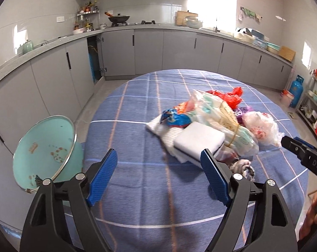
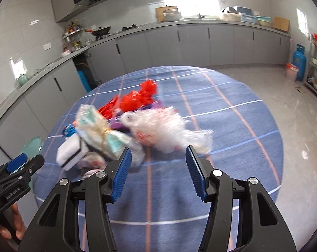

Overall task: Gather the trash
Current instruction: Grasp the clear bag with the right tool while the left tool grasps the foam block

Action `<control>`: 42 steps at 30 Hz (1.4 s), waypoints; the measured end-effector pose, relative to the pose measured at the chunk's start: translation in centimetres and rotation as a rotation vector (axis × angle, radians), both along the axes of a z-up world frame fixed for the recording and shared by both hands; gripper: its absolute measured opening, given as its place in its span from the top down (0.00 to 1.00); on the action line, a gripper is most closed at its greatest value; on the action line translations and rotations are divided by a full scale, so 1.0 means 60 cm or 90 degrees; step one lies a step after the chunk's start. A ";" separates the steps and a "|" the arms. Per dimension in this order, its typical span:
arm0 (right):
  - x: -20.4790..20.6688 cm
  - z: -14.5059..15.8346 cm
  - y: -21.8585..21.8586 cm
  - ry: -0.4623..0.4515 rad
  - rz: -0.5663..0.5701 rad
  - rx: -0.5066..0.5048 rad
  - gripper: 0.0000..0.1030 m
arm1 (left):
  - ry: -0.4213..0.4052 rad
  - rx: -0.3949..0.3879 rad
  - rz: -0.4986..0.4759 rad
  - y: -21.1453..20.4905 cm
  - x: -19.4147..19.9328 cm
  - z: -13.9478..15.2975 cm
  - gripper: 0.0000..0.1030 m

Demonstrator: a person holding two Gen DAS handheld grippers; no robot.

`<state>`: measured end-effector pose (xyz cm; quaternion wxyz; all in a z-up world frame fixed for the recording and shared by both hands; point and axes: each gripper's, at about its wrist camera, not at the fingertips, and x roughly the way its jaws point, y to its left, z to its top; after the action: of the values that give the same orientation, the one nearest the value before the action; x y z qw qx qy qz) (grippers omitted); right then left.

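Left wrist view: the left gripper (image 1: 159,173) hangs over a round tabletop (image 1: 137,189) under a blue checked cloth, its jaws wide apart with nothing between them. Ahead lies the trash pile (image 1: 217,124): a white sponge (image 1: 199,139), a bundled clear wrapper, a red plastic bag (image 1: 230,96). A teal enamel basin (image 1: 45,150) stands tilted at the left edge.

Right wrist view: the right gripper (image 2: 158,170) has its jaws partly open and empty, just short of a crumpled clear plastic bag (image 2: 169,131) on the near side of the pile.

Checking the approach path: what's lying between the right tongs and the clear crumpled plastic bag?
Nothing: only bare blue checked tablecloth lies between the right tongs and the clear plastic bag, in the right wrist view.
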<state>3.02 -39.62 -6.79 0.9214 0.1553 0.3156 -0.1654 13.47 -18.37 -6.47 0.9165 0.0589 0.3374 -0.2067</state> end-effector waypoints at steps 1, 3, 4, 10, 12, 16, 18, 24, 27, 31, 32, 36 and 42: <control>0.000 0.000 -0.004 0.002 0.000 -0.003 0.47 | -0.001 -0.001 -0.001 -0.005 0.001 0.000 0.23; 0.006 0.002 -0.014 0.004 0.003 -0.008 0.47 | 0.003 -0.007 -0.002 -0.013 0.005 0.001 0.23; 0.009 0.004 -0.019 0.004 0.003 -0.010 0.46 | 0.007 -0.013 -0.004 -0.017 0.008 0.002 0.23; 0.054 0.001 -0.048 0.028 0.022 -0.017 0.33 | 0.010 -0.019 -0.019 -0.044 0.015 0.004 0.22; 0.071 -0.011 -0.058 0.047 0.031 -0.008 0.33 | 0.015 -0.026 -0.027 -0.055 0.018 0.004 0.22; 0.097 -0.033 -0.064 0.080 0.049 0.000 0.36 | 0.031 -0.037 -0.032 -0.077 0.031 0.002 0.21; 0.102 -0.042 -0.067 0.090 0.054 0.012 0.49 | 0.043 -0.042 -0.036 -0.088 0.039 0.000 0.21; 0.095 -0.053 -0.065 0.090 0.065 0.018 0.73 | 0.076 -0.034 -0.036 -0.115 0.056 -0.023 0.23; 0.082 -0.048 -0.067 0.074 0.058 0.025 0.81 | 0.095 -0.023 -0.031 -0.117 0.060 -0.042 0.35; 0.055 -0.032 -0.063 0.043 0.048 0.033 0.82 | 0.090 -0.030 -0.040 -0.107 0.057 -0.043 0.42; 0.048 -0.025 -0.060 0.032 0.044 0.033 0.83 | 0.086 -0.033 -0.042 -0.104 0.054 -0.040 0.43; 0.026 0.002 -0.048 -0.004 0.036 0.029 0.83 | 0.067 -0.063 -0.060 -0.084 0.042 -0.021 0.67; 0.009 0.040 -0.020 -0.053 0.028 0.001 0.83 | 0.036 -0.081 -0.054 -0.043 0.032 0.003 0.80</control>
<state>3.57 -40.84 -4.38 0.9370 0.1554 0.2806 -0.1380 15.38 -20.94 -6.31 0.8987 0.0090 0.3469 -0.2682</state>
